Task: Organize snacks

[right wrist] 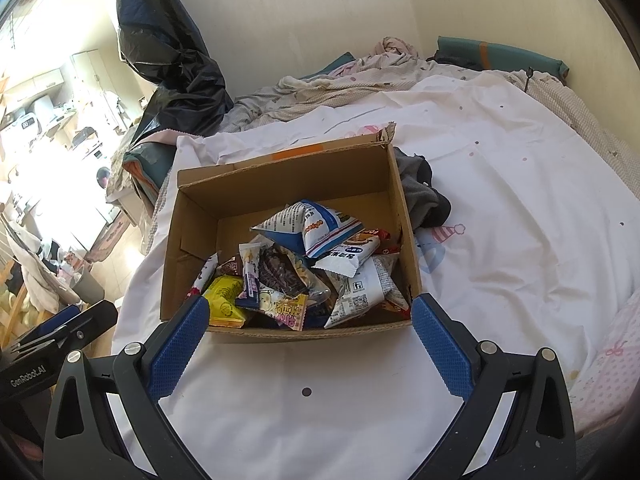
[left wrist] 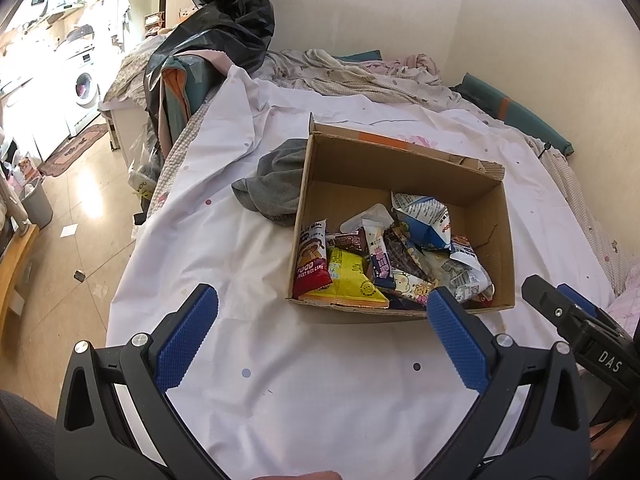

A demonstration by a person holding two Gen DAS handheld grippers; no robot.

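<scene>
Grey cloth (left wrist: pixel 276 184) touching snack box (left wrist: pixel 404 160), black bag (left wrist: pixel 224 16) behind

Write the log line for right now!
left gripper: open, empty | right gripper: open, empty | snacks: piled in cardboard box | box: on bed sheet

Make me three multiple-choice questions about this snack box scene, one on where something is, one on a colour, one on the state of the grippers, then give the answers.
1. Where are the snack packets?
A. Inside the cardboard box
B. Spread on the bedsheet
C. On the floor

2. What colour are the gripper finger pads?
A. Red
B. Blue
C. Green

3. How do the left gripper and right gripper stand?
A. Both shut on packets
B. One holds the box
C. Both open, holding nothing

Answers: 1 A, the packets lie piled within the box walls. 2 B, the textured pads are blue. 3 C, each pair of fingers is spread wide with only sheet and box between.
</scene>
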